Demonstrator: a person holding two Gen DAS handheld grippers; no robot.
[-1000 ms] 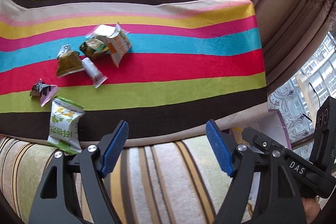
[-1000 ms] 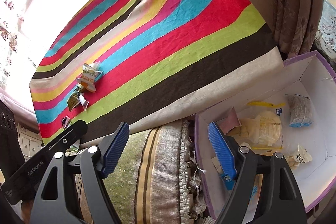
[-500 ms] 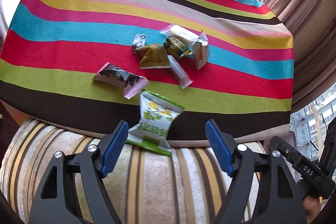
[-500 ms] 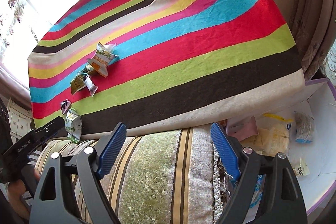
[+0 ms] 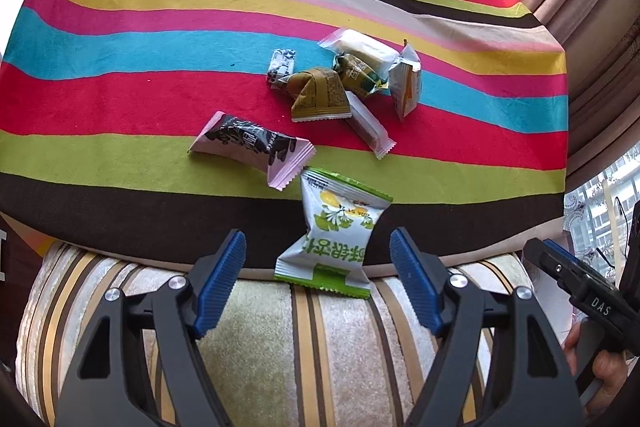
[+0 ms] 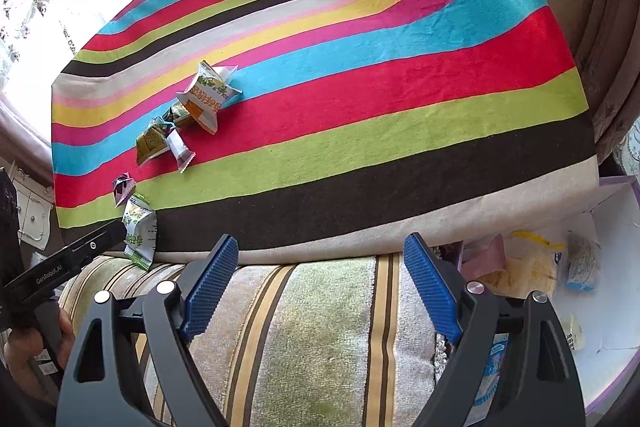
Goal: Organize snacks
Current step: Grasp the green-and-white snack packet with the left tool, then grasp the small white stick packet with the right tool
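From my left wrist camera, the left gripper (image 5: 318, 279) is closing, pads clear of the green-and-white foil snack packet (image 5: 334, 233) overhanging the striped cloth (image 5: 120, 99); I'd centre it first. Right wrist camera: right gripper (image 6: 320, 283) wide, empty, white box (image 6: 612, 347) beside it.

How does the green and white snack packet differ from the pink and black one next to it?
The green and white packet overhangs the striped cloth's near edge; the pink and black packet lies fully on the cloth. The green and white packet runs lengthwise toward the camera; the pink and black one lies crosswise. Both are sealed with crimped ends.
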